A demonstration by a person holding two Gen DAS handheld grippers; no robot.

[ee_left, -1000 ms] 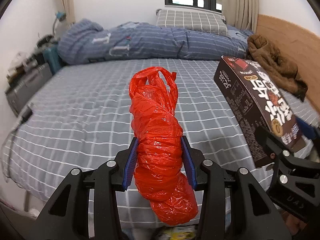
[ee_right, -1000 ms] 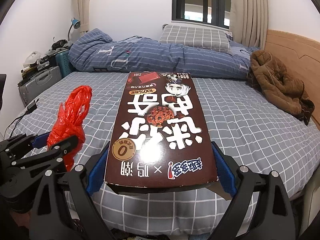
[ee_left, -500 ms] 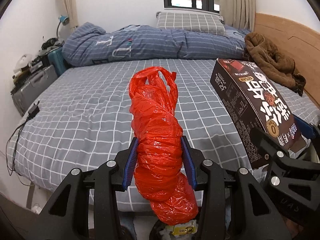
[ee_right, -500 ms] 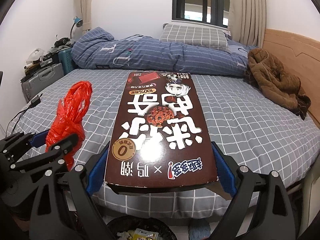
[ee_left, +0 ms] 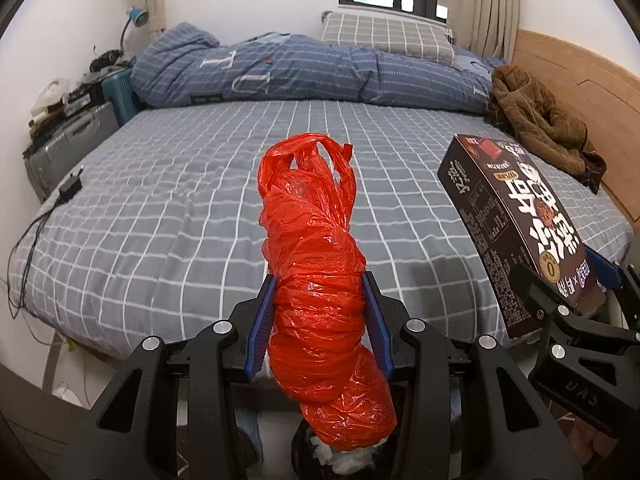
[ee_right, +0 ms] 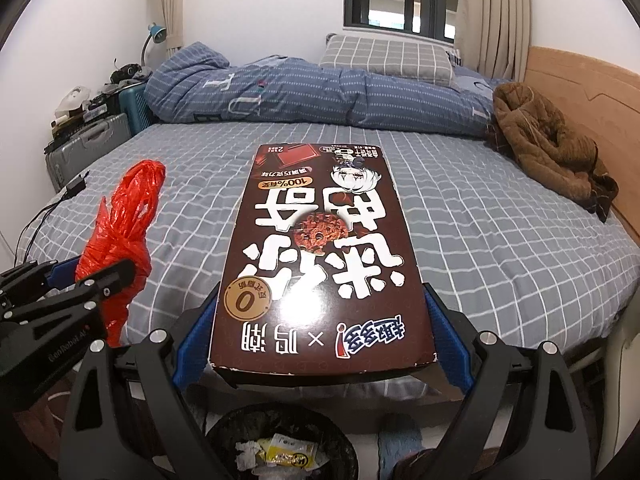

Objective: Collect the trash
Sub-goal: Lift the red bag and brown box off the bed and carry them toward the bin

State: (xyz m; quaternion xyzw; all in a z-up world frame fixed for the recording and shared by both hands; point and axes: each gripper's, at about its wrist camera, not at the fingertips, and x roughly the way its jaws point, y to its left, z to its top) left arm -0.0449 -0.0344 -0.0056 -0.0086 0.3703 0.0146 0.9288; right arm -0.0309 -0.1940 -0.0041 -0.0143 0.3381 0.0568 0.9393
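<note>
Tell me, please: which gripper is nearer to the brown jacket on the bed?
Right. The right gripper, clamping the chocolate box, is on the side of the brown jacket. The left gripper, clamping the red bag, is farther away.

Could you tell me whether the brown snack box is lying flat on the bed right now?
No, the brown snack box is clamped between the right gripper fingers, raised clear of the bed.

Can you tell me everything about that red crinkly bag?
The crumpled red plastic bag is thin, shiny and twisted into a long bundle. Its loop handles stick out at the far end. The left gripper squeezes its middle between blue pads, holding it in the air, clear of the bed. Nothing else touches it.
</note>
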